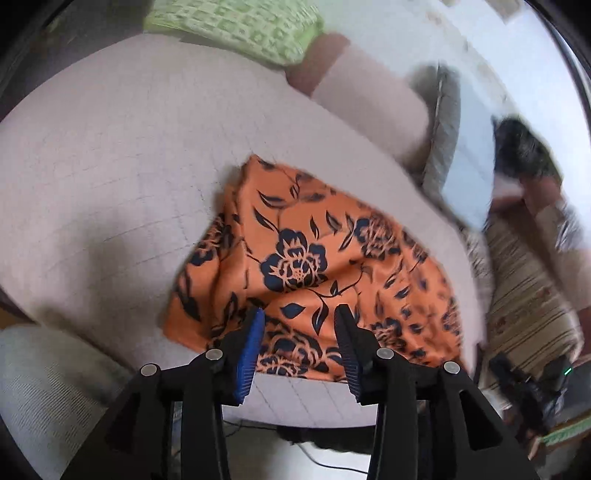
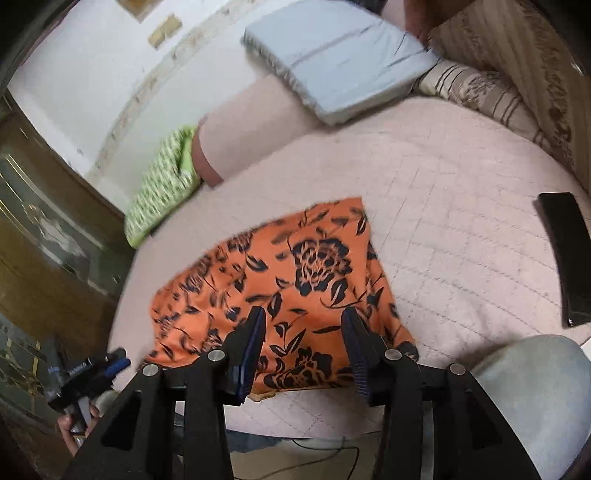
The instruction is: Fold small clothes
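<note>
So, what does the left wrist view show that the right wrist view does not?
Only the left wrist view: a person's dark hair at the right edge, and the right gripper low at the right.

Only the right wrist view: a black phone lying on the bed, and the left gripper in a hand at the lower left.

Both: the orange cloth flat on the pink bed, the green cloth, the grey cushion, and open gripper jaws above the orange cloth with nothing between them.
</note>
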`<action>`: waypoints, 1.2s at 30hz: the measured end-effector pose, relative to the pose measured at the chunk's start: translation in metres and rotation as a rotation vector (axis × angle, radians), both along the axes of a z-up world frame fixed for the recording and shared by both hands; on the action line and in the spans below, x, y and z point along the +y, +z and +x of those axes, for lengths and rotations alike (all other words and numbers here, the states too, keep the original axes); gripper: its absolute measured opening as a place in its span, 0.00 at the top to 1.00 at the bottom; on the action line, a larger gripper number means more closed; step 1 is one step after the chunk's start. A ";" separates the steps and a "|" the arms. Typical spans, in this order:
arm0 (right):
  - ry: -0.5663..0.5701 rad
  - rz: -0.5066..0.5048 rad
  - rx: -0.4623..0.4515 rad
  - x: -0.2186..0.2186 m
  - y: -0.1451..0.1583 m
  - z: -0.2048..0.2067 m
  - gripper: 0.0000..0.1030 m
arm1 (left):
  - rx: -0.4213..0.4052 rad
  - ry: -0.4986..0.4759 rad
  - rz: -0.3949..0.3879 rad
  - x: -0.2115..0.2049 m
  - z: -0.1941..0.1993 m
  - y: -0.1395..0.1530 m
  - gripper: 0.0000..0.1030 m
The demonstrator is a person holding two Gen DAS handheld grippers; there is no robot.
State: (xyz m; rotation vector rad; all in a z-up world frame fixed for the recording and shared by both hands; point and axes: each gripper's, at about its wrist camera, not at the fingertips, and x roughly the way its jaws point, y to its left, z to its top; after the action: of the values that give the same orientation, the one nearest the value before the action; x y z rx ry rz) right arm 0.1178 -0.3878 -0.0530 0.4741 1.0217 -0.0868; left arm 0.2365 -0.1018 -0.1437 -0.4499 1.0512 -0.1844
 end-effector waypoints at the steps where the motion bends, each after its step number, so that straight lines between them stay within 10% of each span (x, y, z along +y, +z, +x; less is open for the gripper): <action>1: 0.012 -0.008 0.023 0.005 -0.006 0.003 0.56 | 0.017 -0.017 0.053 -0.011 0.006 -0.007 0.62; 6: 0.001 -0.255 0.276 0.019 -0.071 0.015 0.62 | 0.113 -0.016 0.286 -0.032 0.017 -0.048 0.59; 8: -0.063 -0.200 0.351 0.003 -0.088 0.012 0.60 | 0.154 0.007 0.270 -0.024 0.021 -0.055 0.59; 16: -0.074 -0.203 0.296 0.004 -0.077 0.011 0.58 | 0.100 0.029 0.245 -0.022 0.019 -0.041 0.59; 24: 0.011 -0.146 0.009 0.029 -0.022 0.002 0.42 | -0.047 0.084 0.156 -0.011 -0.003 -0.011 0.51; 36: 0.065 -0.077 0.087 0.006 -0.021 0.089 0.32 | 0.041 0.059 0.191 0.008 0.060 -0.001 0.47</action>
State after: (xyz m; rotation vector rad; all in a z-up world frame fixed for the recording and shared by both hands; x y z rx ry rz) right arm 0.2064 -0.3821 -0.0738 0.3690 1.1136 -0.0894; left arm 0.2968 -0.0938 -0.1443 -0.3121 1.0834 -0.0218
